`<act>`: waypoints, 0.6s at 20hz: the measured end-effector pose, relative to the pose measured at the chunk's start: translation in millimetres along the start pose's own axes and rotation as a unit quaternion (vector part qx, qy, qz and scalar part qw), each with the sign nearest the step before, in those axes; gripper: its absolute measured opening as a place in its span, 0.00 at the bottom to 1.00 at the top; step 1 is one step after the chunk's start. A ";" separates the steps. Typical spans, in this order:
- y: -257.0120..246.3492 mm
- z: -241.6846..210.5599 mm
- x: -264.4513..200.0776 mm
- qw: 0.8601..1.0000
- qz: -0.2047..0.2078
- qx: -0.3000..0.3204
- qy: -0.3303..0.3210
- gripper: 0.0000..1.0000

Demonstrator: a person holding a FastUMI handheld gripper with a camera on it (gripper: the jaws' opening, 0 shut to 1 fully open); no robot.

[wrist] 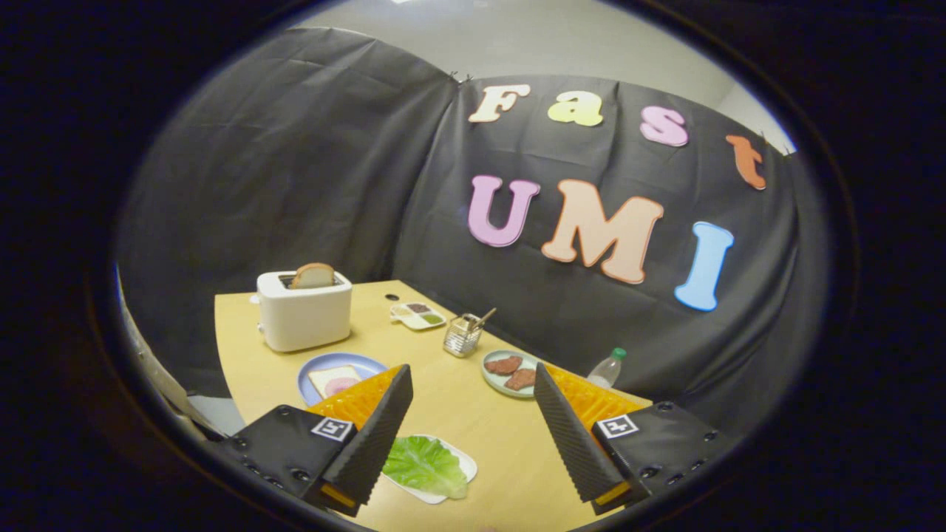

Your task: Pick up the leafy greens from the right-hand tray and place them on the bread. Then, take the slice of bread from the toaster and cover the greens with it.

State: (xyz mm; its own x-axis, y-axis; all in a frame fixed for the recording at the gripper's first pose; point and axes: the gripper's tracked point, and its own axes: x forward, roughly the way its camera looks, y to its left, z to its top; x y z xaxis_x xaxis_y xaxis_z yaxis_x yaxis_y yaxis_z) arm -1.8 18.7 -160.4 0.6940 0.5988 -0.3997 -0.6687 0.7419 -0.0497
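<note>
My gripper [473, 384] hangs open above the wooden table [473, 414], nothing between its fingers. Low between the fingers, close to the left one, a green lettuce leaf [425, 465] lies on a white tray [467, 465]. Beyond the left fingertip a blue plate [310, 369] carries a slice of bread [334, 380] with a pink round of meat on it. Farther back stands a white toaster [304, 310] with a second bread slice [312, 275] poking up from its slot.
A pale green plate [491, 377] with two brown patties sits ahead of the right finger. A metal wire holder [463, 334], a small white divided dish [417, 315] and a plastic bottle [607, 369] with a green cap stand along the far side by the cloth wall.
</note>
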 end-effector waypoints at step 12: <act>22.0 -89.3 51.6 0.986 0.115 -0.049 0.112 0.99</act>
State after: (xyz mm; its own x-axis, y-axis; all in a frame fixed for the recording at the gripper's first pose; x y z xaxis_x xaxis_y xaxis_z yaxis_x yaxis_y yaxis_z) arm -4.5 39.0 -263.9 0.4519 0.6584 -0.6019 -0.8317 0.5549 -0.0174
